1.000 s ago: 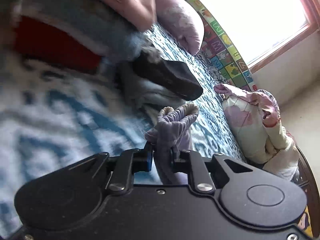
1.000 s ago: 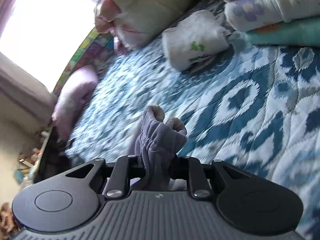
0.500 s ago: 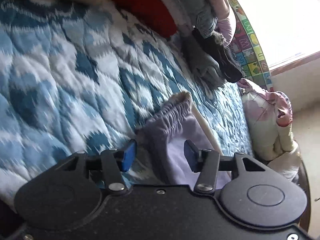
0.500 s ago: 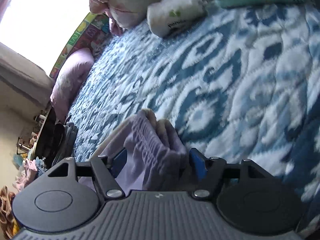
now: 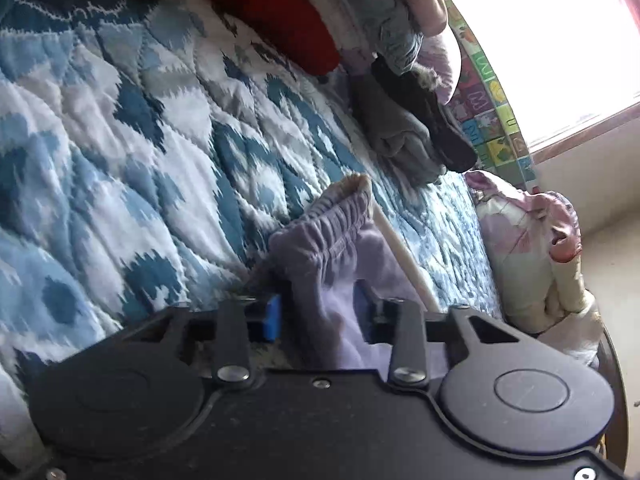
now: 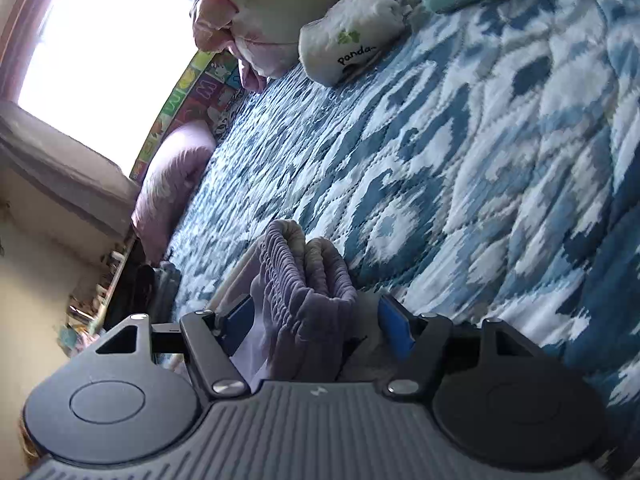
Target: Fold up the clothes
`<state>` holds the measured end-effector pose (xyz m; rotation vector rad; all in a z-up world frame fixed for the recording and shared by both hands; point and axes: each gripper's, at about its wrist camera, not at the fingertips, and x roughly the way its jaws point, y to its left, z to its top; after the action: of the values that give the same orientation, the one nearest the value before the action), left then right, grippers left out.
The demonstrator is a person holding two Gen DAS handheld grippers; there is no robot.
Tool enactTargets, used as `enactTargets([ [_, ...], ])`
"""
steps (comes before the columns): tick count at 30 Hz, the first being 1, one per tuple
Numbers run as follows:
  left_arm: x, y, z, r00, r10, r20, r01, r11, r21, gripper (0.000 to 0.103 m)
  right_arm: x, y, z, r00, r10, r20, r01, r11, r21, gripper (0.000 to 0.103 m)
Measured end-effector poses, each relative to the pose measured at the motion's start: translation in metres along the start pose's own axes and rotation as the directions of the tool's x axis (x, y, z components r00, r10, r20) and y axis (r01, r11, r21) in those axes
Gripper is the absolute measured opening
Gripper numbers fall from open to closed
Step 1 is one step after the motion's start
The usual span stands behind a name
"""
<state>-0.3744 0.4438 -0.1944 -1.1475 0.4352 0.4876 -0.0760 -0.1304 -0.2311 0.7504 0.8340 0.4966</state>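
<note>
With the right gripper spread loose around the purple pants and the left gripper closing on them, the fold on the bed could bunch unevenly.

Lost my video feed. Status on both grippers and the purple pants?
Left gripper closing on purple pants waistband. Right gripper open, waistband between pads, on the quilt. Nothing in the way.
</note>
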Motion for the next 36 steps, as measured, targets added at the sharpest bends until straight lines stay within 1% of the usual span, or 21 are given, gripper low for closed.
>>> enactTargets([
  [1,-0.002,-0.004,0.000,1.000,-0.004,0.013,0.004,1.000,0.012,0.012,0.001,0.004,-0.001,1.000,-0.012,0.002,0.012,1.000,-0.028,0.067],
  [3,-0.011,-0.019,-0.003,0.999,-0.009,0.047,0.005,0.996,0.086,0.011,0.001,0.010,-0.004,0.999,-0.034,0.005,0.034,0.996,-0.080,0.065],
  [4,-0.014,-0.029,-0.005,0.998,-0.010,0.056,0.003,0.992,0.124,0.011,0.001,0.011,-0.005,0.999,-0.035,0.006,0.035,0.996,-0.088,0.063],
  [7,-0.021,-0.058,-0.011,0.997,-0.016,0.081,-0.004,0.971,0.237,0.011,-0.002,0.006,-0.005,1.000,-0.021,0.010,0.022,0.998,-0.067,0.062],
  [11,-0.023,-0.099,-0.026,0.995,-0.033,0.097,-0.005,0.928,0.374,0.011,-0.003,0.002,-0.006,1.000,-0.008,0.016,0.009,0.999,-0.051,0.062],
  [14,-0.017,-0.130,-0.045,0.994,-0.041,0.098,-0.011,0.878,0.479,0.010,-0.002,0.003,-0.007,1.000,-0.005,0.018,0.006,0.999,-0.054,0.062],
  [16,-0.010,-0.149,-0.064,0.995,-0.046,0.092,-0.013,0.831,0.556,0.010,-0.002,0.002,-0.007,1.000,0.000,0.019,0.001,0.999,-0.050,0.062],
  [20,0.007,-0.185,-0.103,0.996,-0.054,0.069,-0.009,0.722,0.691,0.010,-0.003,-0.001,-0.007,1.000,0.012,0.021,-0.011,0.999,-0.035,0.062],
  [22,0.019,-0.195,-0.121,0.998,-0.053,0.044,0.004,0.688,0.725,0.010,-0.003,-0.001,-0.008,1.000,0.015,0.021,-0.014,0.999,-0.033,0.062],
  [24,0.030,-0.204,-0.140,0.998,-0.047,0.030,0.008,0.642,0.766,0.009,-0.003,-0.002,-0.008,1.000,0.019,0.021,-0.018,0.999,-0.030,0.062],
  [26,0.039,-0.212,-0.160,0.999,-0.041,0.018,0.009,0.582,0.813,0.009,-0.003,-0.002,-0.008,1.000,0.024,0.020,-0.023,0.999,-0.027,0.062],
  [30,0.055,-0.220,-0.196,1.000,-0.022,-0.012,0.021,0.482,0.876,0.009,-0.004,-0.003,-0.008,0.999,0.033,0.018,-0.032,0.999,-0.020,0.062],
  [31,0.063,-0.220,-0.208,0.998,-0.004,-0.055,0.051,0.438,0.898,0.009,-0.004,-0.003,-0.008,0.999,0.034,0.018,-0.034,0.999,-0.018,0.062],
  [32,0.072,-0.220,-0.220,0.995,0.018,-0.102,0.086,0.391,0.917,0.027,-0.004,-0.003,-0.008,0.999,0.036,0.017,-0.035,0.999,-0.017,0.062],
  [33,0.080,-0.219,-0.230,0.984,0.058,-0.171,0.140,0.361,0.922,0.040,-0.004,-0.004,-0.008,0.999,0.037,0.017,-0.036,0.999,-0.016,0.062],
  [34,0.083,-0.217,-0.238,0.972,0.079,-0.221,0.183,0.334,0.925,0.043,-0.004,-0.004,-0.008,0.999,0.037,0.017,-0.037,0.999,-0.015,0.062],
  [35,0.079,-0.215,-0.243,0.973,0.066,-0.220,0.189,0.312,0.931,0.043,-0.004,-0.004,-0.008,0.999,0.038,0.017,-0.038,0.999,-0.015,0.062],
  [36,0.075,-0.214,-0.239,0.975,0.050,-0.217,0.189,0.326,0.926,0.043,-0.004,-0.004,-0.008,0.999,0.039,0.017,-0.039,0.999,-0.014,0.062],
])
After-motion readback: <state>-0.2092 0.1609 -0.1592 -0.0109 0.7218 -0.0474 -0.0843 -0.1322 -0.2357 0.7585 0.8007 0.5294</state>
